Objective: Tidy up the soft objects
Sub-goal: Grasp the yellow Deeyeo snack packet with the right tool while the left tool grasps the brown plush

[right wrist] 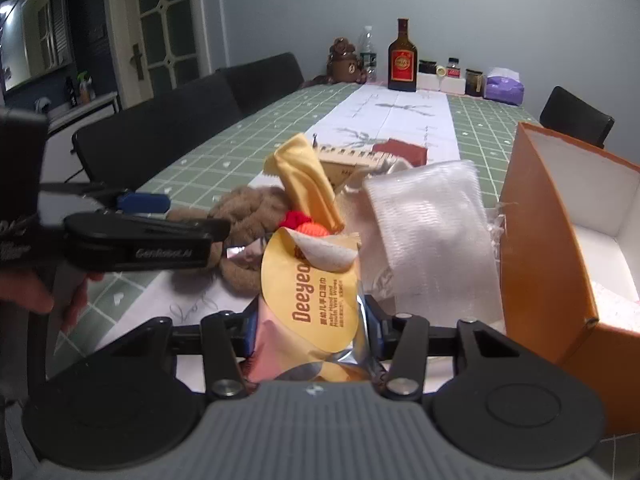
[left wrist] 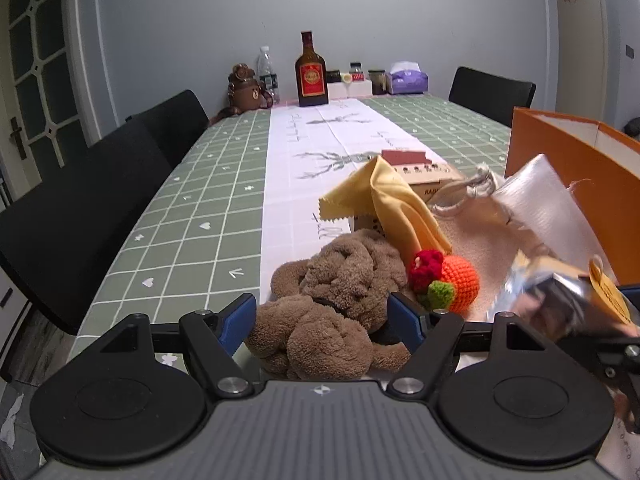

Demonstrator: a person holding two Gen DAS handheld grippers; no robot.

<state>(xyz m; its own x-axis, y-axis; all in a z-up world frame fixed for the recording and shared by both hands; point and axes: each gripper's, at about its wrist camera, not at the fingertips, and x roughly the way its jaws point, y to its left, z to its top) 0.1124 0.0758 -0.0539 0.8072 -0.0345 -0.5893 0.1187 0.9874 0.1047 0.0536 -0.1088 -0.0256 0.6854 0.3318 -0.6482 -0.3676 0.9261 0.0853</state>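
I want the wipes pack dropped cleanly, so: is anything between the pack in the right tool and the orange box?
The wipes pack is clamped in the right tool. The orange box stands open to its right. Between them a white mesh cloth rises beside the box's near wall, so it could be brushed.

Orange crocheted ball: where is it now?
Left wrist view: orange crocheted ball lies right of the brown plush towel, below the yellow cloth.
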